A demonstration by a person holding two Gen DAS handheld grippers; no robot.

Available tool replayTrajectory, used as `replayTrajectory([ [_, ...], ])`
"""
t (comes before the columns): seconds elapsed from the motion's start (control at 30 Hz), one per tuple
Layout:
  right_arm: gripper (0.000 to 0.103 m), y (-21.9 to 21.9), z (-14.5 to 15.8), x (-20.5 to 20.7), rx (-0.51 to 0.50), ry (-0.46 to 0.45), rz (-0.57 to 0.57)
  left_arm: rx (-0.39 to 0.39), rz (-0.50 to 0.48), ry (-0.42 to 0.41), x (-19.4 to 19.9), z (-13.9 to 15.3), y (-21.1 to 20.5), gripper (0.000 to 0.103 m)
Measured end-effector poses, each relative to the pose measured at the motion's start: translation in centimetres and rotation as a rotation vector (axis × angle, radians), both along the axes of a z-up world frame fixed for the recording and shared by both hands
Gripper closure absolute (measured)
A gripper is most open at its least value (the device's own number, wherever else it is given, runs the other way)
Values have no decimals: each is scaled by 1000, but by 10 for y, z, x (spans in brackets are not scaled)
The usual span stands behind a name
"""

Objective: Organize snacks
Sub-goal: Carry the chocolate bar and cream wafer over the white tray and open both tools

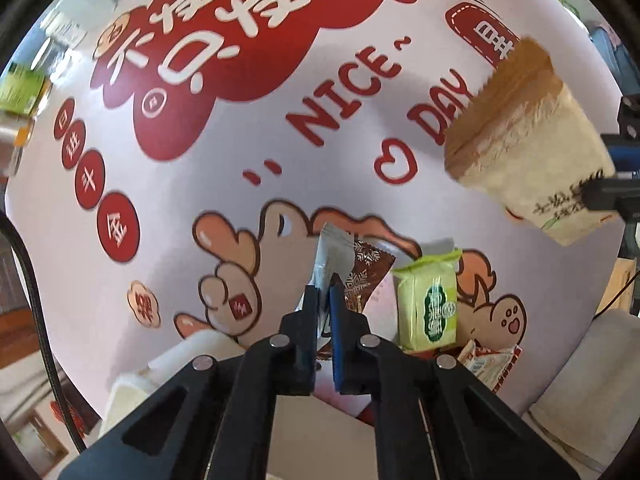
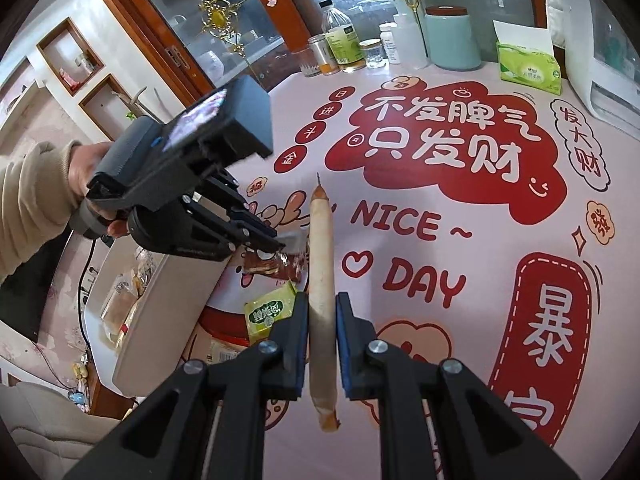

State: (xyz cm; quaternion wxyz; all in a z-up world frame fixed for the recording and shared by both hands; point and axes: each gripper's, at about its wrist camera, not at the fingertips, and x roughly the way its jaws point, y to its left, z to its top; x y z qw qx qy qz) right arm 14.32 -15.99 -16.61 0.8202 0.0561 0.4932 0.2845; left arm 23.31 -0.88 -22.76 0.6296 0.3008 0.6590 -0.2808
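the left gripper (image 1: 324,292) has its two fingers squeezed on a grey and brown snack packet (image 1: 352,268), and the packet sticks up out of the tips at 12 o'clock. just beside it, at 3 o'clock, a green snack packet (image 1: 432,304) stands on the round pink table (image 1: 200,184). more small packets (image 1: 488,360) lie at 4 o'clock.

the right gripper (image 2: 322,312) has its fingers closed on a tan bread packet (image 2: 322,264), seen edge on, above the table. in the left view that bread packet sits at 2 o'clock. a beige tray (image 2: 168,312) with snacks is at 9 o'clock in the right view.
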Motion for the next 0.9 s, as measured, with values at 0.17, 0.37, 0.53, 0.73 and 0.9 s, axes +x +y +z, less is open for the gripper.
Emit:
replayTrajectory([
  [0.17, 90, 1, 3, -2, 1, -8, 7, -32, 72, 0, -1, 6, 10, 102],
  [0.37, 90, 2, 9, -7, 4, -21, 17, -115, 126, -30, -19, 46, 29, 102],
  [0.53, 90, 1, 17, -10, 20, -33, 17, -173, 188, -82, -35, 82, 28, 102],
  [0.73, 90, 16, 32, -16, 25, -64, 74, -247, 315, -170, -67, 135, 62, 102],
  [0.9, 90, 45, 55, -25, 38, -113, 172, -308, 468, -245, -103, 174, 111, 102],
])
